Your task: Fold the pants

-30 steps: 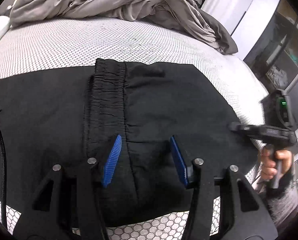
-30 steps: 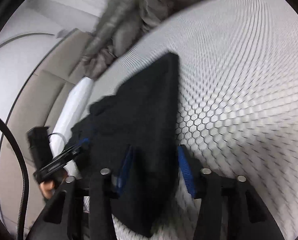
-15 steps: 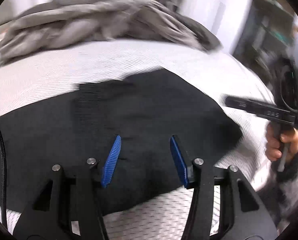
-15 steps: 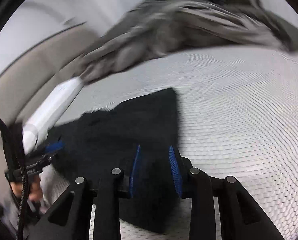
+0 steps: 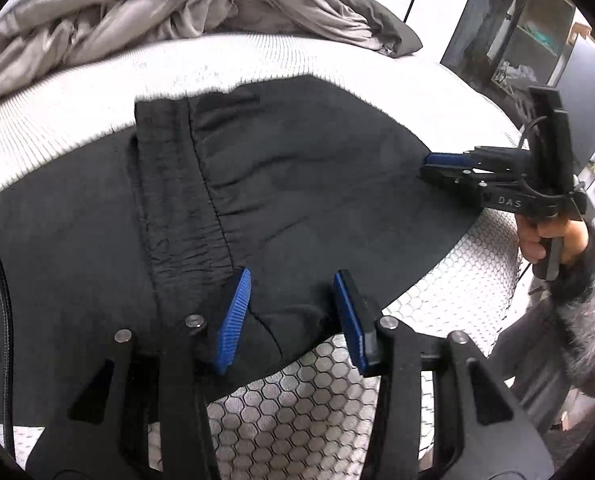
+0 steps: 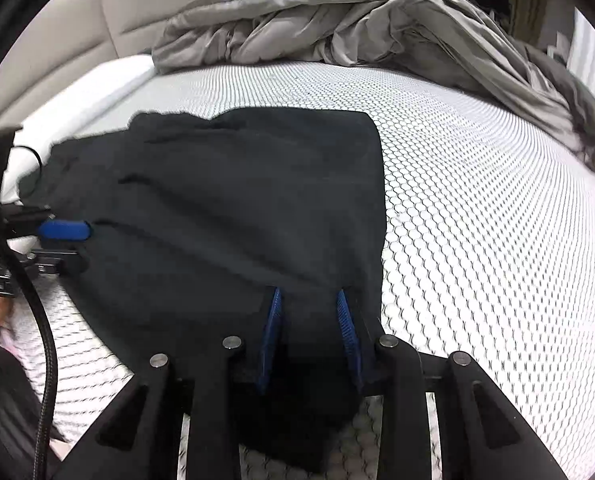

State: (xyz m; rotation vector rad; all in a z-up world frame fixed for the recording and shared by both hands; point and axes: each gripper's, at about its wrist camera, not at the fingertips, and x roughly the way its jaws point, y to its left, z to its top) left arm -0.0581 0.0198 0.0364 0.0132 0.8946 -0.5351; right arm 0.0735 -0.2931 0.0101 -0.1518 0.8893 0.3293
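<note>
Black pants [image 5: 281,184] lay spread flat on a bed's white honeycomb-patterned mattress [image 5: 321,412], waistband showing in the left wrist view. The left claw [image 5: 293,316] sat at the near edge of the cloth, its blue pads apart around a fold. The right claw [image 6: 309,336] straddled a bunched edge of the pants, its pads close together; whether they were pinching it could not be told. A rumpled grey duvet [image 6: 337,20] lay behind.

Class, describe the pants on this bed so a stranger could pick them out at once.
Start at the white honeycomb-mesh mattress. The crumpled grey duvet is heaped at its far end; the black fabric pants lie flat near the front edge. They alone are black, with a gathered elastic waistband.
</note>
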